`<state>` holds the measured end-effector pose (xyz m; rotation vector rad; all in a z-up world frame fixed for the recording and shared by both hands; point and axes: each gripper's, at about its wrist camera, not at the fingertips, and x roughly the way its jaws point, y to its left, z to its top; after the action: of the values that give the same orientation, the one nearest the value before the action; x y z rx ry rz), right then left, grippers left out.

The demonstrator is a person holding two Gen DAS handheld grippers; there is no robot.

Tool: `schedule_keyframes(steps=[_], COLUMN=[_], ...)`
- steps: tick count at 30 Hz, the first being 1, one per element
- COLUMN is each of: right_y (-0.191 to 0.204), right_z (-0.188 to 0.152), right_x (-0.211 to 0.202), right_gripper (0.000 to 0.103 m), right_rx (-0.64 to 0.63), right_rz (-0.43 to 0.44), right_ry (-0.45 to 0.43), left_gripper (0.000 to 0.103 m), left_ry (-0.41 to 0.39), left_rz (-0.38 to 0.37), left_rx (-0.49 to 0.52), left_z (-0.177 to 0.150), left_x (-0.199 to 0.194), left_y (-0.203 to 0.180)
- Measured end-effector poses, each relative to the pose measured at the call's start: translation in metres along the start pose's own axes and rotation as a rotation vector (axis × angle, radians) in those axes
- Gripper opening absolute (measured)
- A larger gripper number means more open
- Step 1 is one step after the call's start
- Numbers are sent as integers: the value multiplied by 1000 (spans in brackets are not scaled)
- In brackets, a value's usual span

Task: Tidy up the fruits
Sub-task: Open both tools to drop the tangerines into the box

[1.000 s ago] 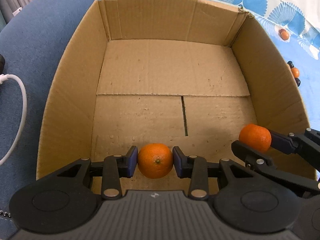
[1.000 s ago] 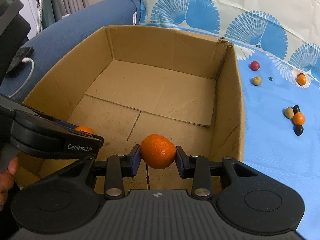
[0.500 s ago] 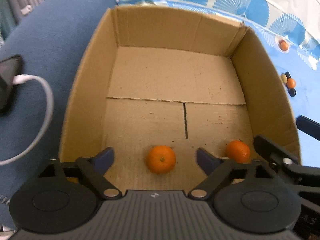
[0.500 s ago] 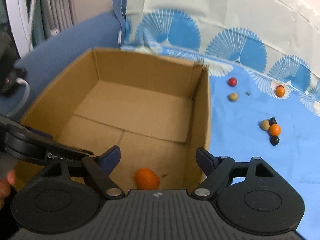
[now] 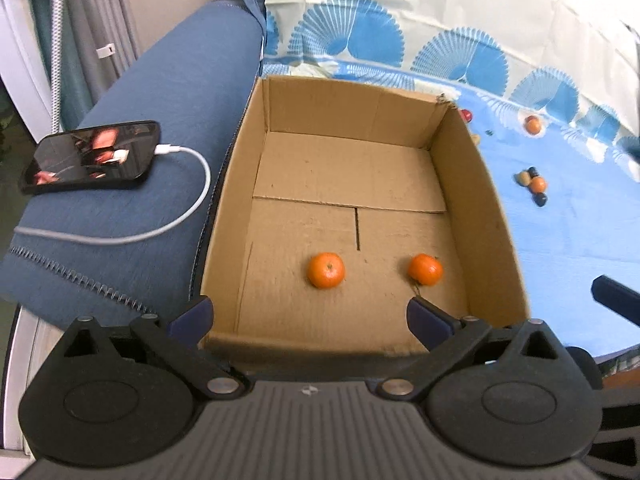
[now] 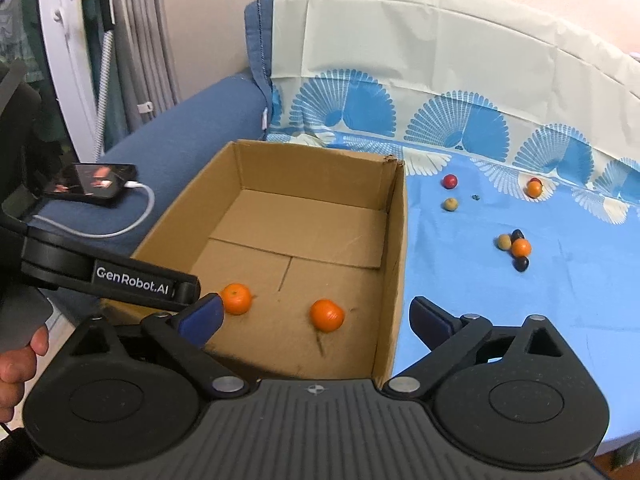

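Observation:
A brown cardboard box [image 5: 480, 184] [image 6: 396, 248] stands on the blue cloth. Two oranges lie on its floor near the front: a left orange [image 5: 326, 270] [image 6: 237, 299] and a right orange [image 5: 425, 269] [image 6: 327, 315]. My left gripper [image 5: 310, 314] is open and empty, raised above the box's near edge. My right gripper [image 6: 316, 316] is open and empty, raised above the box's near right corner. Small fruits lie on the cloth to the right: a cluster [image 6: 516, 248] [image 5: 534, 186], a red one [image 6: 449, 181], a tan one [image 6: 450, 204], an orange one [image 6: 534, 188] [image 5: 533, 124].
A phone [image 5: 92, 156] [image 6: 92, 184] with a white cable [image 5: 192, 208] lies on the blue sofa arm left of the box. The left gripper's body [image 6: 108, 272] crosses the left of the right wrist view. The cloth's front edge [image 6: 616, 432] is at lower right.
Both grippers opened and dropped their oranges into the box, then pulled back and up. The oranges now rest on the box floor.

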<state>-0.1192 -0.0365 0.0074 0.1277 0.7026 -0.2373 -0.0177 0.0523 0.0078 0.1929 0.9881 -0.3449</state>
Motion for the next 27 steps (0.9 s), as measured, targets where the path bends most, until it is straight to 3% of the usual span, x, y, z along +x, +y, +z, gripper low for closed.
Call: schedule_keyframes(steps=[12,27], right_y=[10,-4], right_z=[-14,-12], right_x=[-45,-49], right_gripper=[100,100], right_rx=[8,53], right_rz=[4,9], right_ry=[-55,-82], left_gripper=[103,103], left_ry=[-73,-97], left_rz=[-10,-5], left_rx=[-27,6], left_z=[-29,-21], left_x=[-48,-56], left_y=[5,-7])
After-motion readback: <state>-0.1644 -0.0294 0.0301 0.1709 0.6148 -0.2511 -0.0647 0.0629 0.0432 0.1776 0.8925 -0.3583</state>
